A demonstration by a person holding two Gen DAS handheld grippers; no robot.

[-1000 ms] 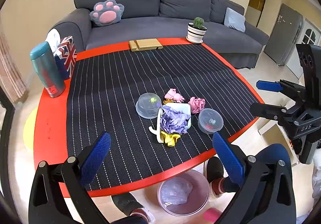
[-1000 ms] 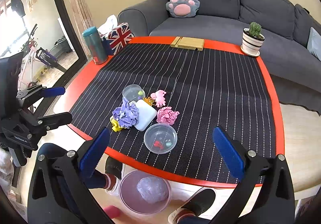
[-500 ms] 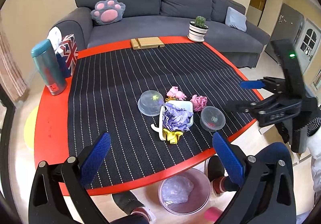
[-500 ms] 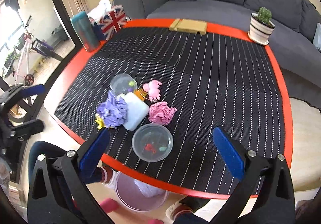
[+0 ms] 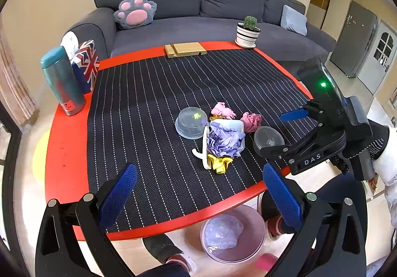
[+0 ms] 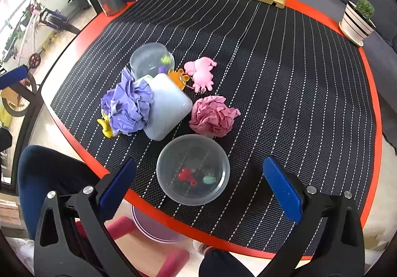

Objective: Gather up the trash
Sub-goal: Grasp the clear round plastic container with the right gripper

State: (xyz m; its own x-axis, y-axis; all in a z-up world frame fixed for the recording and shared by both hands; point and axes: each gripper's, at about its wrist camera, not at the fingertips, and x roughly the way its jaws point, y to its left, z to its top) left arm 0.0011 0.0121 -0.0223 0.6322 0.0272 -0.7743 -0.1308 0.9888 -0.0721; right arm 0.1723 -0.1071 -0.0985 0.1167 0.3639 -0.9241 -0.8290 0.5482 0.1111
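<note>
Right gripper hung wide open over the near table edge, above a clear lidded bowl; pink paper wad lay just beyond it; left gripper gaped wide too, bin below on the floor

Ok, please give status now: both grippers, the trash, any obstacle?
Left gripper open, empty. Right gripper open, empty, over clear round container. Pink paper ball and purple paper ball lying on mat. Container sits before pink ball.
</note>
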